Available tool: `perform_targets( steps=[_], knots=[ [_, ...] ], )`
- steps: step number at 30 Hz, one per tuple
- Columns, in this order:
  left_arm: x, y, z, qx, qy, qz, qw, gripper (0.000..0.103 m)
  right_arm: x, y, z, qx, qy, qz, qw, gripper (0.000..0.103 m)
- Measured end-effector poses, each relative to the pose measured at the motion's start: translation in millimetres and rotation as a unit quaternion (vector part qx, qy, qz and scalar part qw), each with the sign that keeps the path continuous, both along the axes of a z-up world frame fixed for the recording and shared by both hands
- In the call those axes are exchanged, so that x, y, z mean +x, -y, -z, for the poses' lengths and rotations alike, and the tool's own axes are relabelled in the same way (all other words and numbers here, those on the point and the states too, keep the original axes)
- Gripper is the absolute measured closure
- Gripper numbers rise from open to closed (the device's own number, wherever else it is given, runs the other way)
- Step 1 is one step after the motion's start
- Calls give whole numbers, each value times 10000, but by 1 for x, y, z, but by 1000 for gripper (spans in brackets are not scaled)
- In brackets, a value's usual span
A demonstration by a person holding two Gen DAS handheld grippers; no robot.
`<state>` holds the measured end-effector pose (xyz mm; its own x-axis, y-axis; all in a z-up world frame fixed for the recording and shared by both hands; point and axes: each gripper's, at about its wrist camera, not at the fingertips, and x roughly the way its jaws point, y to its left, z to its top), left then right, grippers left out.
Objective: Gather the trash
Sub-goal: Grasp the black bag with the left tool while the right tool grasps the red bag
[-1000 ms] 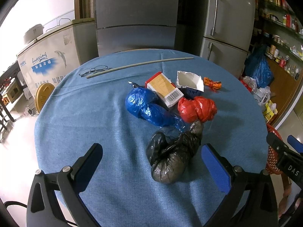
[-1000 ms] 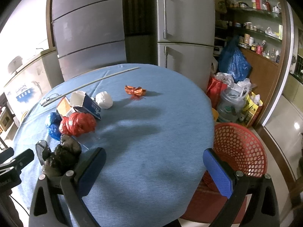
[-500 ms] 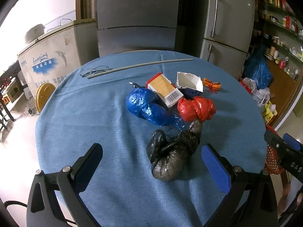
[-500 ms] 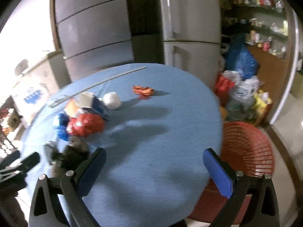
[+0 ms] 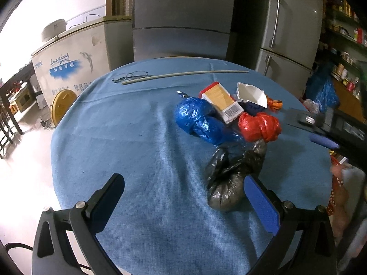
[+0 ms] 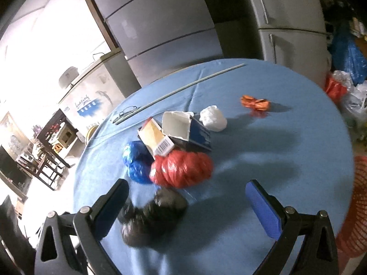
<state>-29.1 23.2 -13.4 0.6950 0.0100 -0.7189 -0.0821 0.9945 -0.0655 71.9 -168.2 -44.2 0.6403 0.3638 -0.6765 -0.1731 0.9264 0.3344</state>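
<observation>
Trash lies bunched on the round blue table (image 5: 137, 137): a black bag (image 5: 231, 174), a blue bag (image 5: 199, 121), a red bag (image 5: 259, 126), an orange-white box (image 5: 222, 102) and an open white-blue carton (image 5: 251, 92). My left gripper (image 5: 183, 197) is open and empty, its right finger beside the black bag. My right gripper (image 6: 185, 204) is open and empty, hovering over the black bag (image 6: 153, 217) and red bag (image 6: 181, 168). The right wrist view also shows a white wad (image 6: 213, 121) and an orange wrapper (image 6: 255, 103). The right gripper body shows in the left wrist view (image 5: 330, 128).
A red mesh basket (image 6: 354, 206) stands on the floor off the table's right edge. Glasses (image 5: 129, 76) and a long thin rod (image 5: 183, 75) lie at the table's far side. Grey fridges (image 5: 183, 18) and a white chest freezer (image 5: 75, 55) stand behind.
My right gripper has swung left from facing the basket side to over the trash pile. My left gripper has shifted left, so the black bag now sits by its right finger.
</observation>
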Motion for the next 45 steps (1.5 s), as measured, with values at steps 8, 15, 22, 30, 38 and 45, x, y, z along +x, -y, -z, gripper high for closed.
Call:
perform_targets(
  steps=[8,15,22,30,38,45],
  knots=[
    [6,4,4,-45,-32,130,9999,0,40,-25,28,-74,-433,-144,9989,10],
    [15,11,10,-31,-142,191,9997,0,50,-15,37,293,-632,-226,9973,39],
    [24,13,15,-109,-213,205,9995,0,40,22,38,605,-646,137,9960,48],
    [41,31,23,-4,-391,389,9985,0,24,50,35,935,-581,366,9933,48],
    [57,44,47,-29,-831,733,9938,45,10,68,35,1052,-548,449,9919,48],
    [51,52,43,-13,-843,922,9922,65,-1,82,35,1176,-518,552,9902,49]
  ],
)
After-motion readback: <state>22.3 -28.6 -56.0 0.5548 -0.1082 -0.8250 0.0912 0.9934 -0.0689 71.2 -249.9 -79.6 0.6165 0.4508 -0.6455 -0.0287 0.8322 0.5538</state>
